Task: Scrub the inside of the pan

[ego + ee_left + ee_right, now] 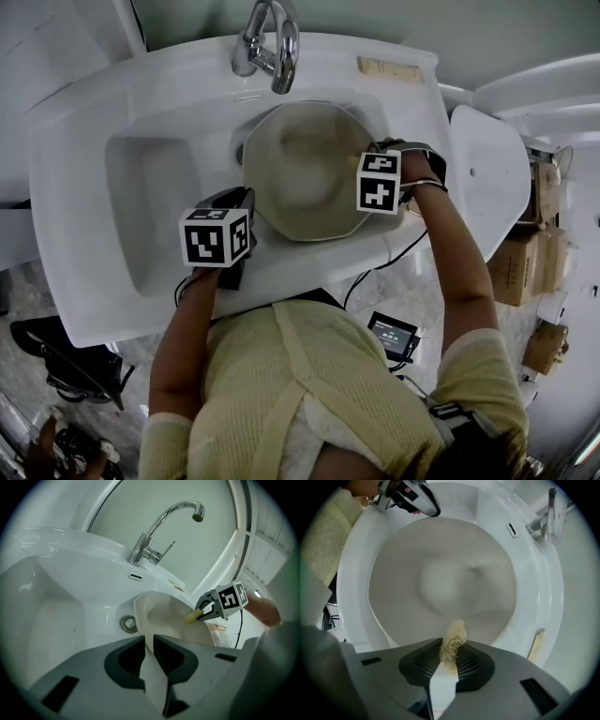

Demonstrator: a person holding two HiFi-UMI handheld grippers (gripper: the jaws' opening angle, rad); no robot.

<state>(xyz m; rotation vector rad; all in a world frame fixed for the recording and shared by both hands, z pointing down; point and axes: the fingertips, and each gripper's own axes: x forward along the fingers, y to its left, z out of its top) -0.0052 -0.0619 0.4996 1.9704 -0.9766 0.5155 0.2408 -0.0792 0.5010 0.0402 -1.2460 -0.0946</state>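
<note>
A cream, many-sided pan lies tilted in the white sink under the tap. My left gripper is at the pan's near-left edge. In the left gripper view it is shut on the pan's pale rim. My right gripper reaches in from the pan's right side. It is shut on a tan loofah scrubber that pokes out over the pan's inside. The left gripper view also shows the scrubber against the pan's wall.
A chrome tap arches over the basin's back, and the drain lies left of the pan. A white fixture stands to the right of the sink, with cardboard boxes on the floor beyond it.
</note>
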